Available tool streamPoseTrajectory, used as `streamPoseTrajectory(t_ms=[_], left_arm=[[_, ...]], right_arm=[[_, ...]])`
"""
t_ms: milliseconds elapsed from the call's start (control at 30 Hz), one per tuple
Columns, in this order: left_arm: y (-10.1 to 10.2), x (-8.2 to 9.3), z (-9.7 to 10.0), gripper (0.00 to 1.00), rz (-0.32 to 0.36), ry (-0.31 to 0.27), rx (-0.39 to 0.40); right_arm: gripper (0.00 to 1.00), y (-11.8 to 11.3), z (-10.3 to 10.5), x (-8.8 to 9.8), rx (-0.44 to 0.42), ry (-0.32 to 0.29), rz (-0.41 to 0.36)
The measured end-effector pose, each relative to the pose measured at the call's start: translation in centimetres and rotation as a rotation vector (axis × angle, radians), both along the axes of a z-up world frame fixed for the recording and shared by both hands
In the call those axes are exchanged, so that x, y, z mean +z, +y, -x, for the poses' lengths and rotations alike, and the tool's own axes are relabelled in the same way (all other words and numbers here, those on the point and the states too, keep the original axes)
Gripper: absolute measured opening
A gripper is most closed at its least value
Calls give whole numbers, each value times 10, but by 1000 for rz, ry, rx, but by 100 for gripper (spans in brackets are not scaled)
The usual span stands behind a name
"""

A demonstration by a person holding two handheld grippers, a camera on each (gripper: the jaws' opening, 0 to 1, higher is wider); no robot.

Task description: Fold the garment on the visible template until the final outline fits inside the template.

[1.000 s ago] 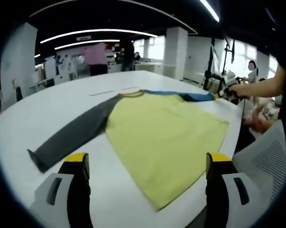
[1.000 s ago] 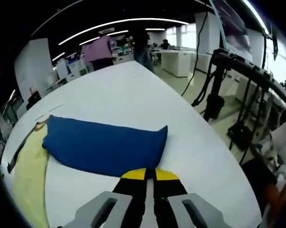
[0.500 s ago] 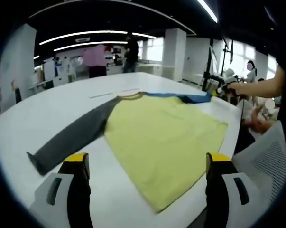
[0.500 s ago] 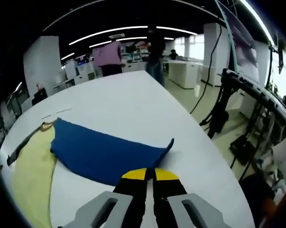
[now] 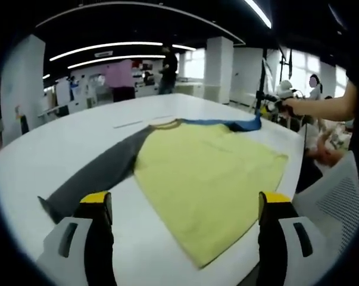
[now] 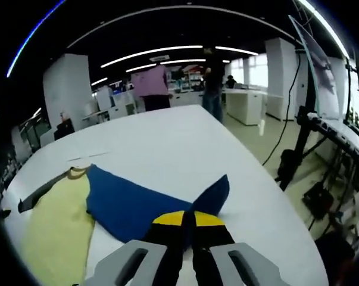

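a soft long-sleeved garment with a pale yellow body (image 5: 209, 173), one dark grey sleeve (image 5: 96, 176) and one blue sleeve (image 6: 137, 205) lies spread flat on the white tabletop (image 5: 60, 137), ahead of both pairs of fingers. in the left gripper view the left gripper (image 5: 185, 211) hovers with its yellow-tipped fingers wide apart and empty; the yellow body lies between and beyond them, and the grey sleeve runs out past the left-hand finger. in the right gripper view the right gripper (image 6: 187, 219) has its fingers pressed together on the cuff end of the blue sleeve, which rises in a peaked fold just beyond the tips while the rest of the sleeve rests on the table. the same gripper (image 5: 269, 107), held by a person's hand (image 5: 295, 106), appears at the far right of the left gripper view. judged from the drape, the fabric is light, limp and not fragile; it should slide easily on the smooth top and sag wherever unsupported, so cuffs, hems and shoulder seams are the sensible holds. a thin line marked on the table (image 5: 131, 123) beyond the collar may belong to the template; its outline cannot be made out.
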State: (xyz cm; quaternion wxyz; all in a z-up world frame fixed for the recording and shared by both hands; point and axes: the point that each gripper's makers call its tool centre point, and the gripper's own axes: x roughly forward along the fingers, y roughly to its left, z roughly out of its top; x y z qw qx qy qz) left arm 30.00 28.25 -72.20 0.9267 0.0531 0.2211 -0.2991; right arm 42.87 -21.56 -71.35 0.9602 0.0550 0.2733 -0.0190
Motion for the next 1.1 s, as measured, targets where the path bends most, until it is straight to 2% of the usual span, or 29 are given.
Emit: streamPoseTrajectory(t_ms=[567, 700, 1100], left_arm=[[-4, 1, 0, 99, -1, -6, -16], [-6, 2, 0, 99, 2, -8, -18], [-8, 2, 0, 99, -1, -8, -20]], right_arm=[[0, 41, -24, 16, 97, -56, -58], [0, 45, -36, 14, 120, -62, -75], [0, 89, -55, 19, 215, -74, -91]])
